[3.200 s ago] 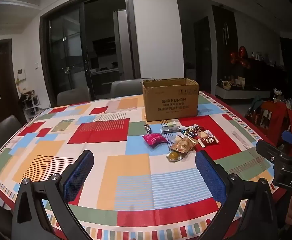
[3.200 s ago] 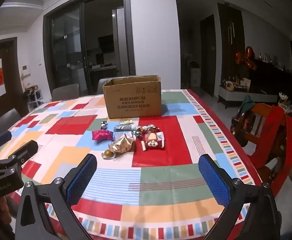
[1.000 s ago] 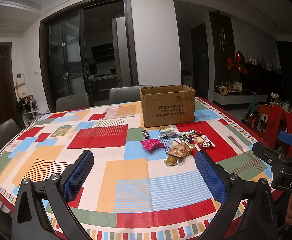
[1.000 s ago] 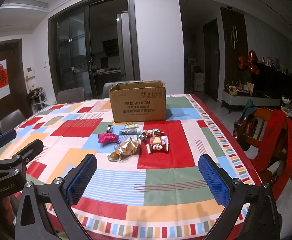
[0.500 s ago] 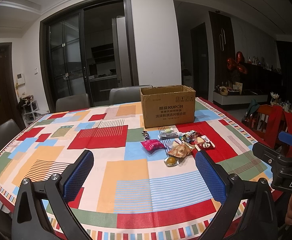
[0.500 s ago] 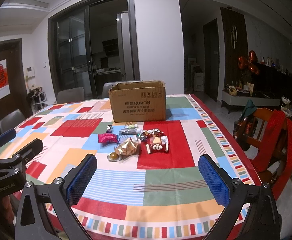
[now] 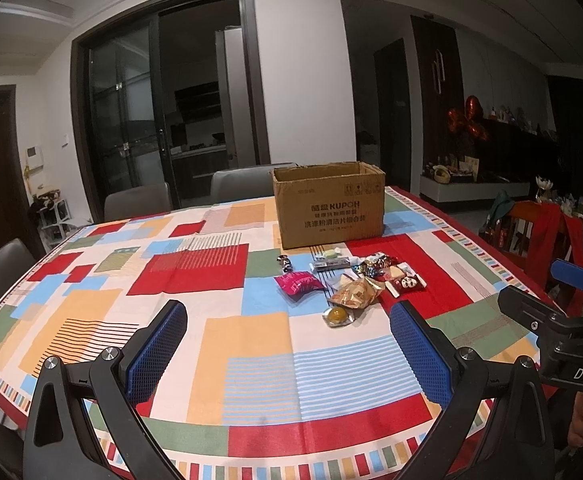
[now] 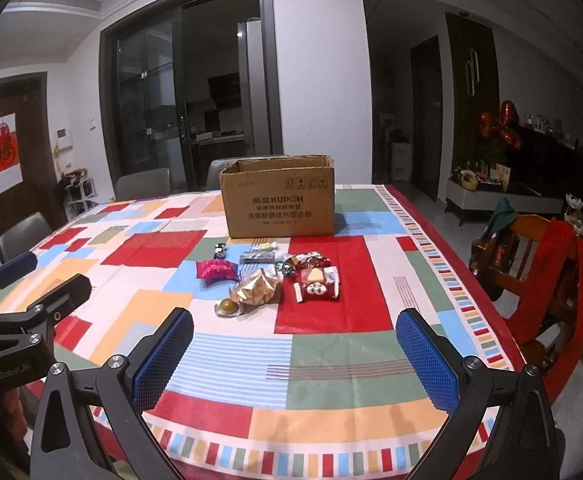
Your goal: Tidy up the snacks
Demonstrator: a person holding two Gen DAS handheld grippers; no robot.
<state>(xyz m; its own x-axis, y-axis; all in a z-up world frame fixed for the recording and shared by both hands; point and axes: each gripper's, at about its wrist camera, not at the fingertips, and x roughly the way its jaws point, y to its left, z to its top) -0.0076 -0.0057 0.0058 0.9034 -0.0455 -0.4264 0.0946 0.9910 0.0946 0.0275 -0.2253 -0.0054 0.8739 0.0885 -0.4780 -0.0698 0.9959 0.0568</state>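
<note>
An open brown cardboard box (image 7: 329, 204) (image 8: 278, 201) stands on the far side of the table. In front of it lies a loose pile of snacks: a pink packet (image 7: 298, 283) (image 8: 216, 269), a gold crinkled packet (image 7: 356, 293) (image 8: 256, 290), a round yellow sweet (image 7: 337, 315) (image 8: 228, 306), a red packet (image 7: 405, 282) (image 8: 317, 290) and several small wrapped sweets. My left gripper (image 7: 289, 352) is open and empty above the near table edge. My right gripper (image 8: 294, 360) is open and empty, also near the front edge.
The table wears a patchwork cloth (image 7: 219, 344) (image 8: 339, 352) of red, blue, orange and green. Grey chairs (image 7: 137, 202) stand behind and left. A wooden chair with red cloth (image 8: 543, 272) stands at the right. Each gripper shows at the other view's edge.
Since 3.2 s ago both views have tilted up slightly. Over the last second nothing has visibly moved; both grippers stay open.
</note>
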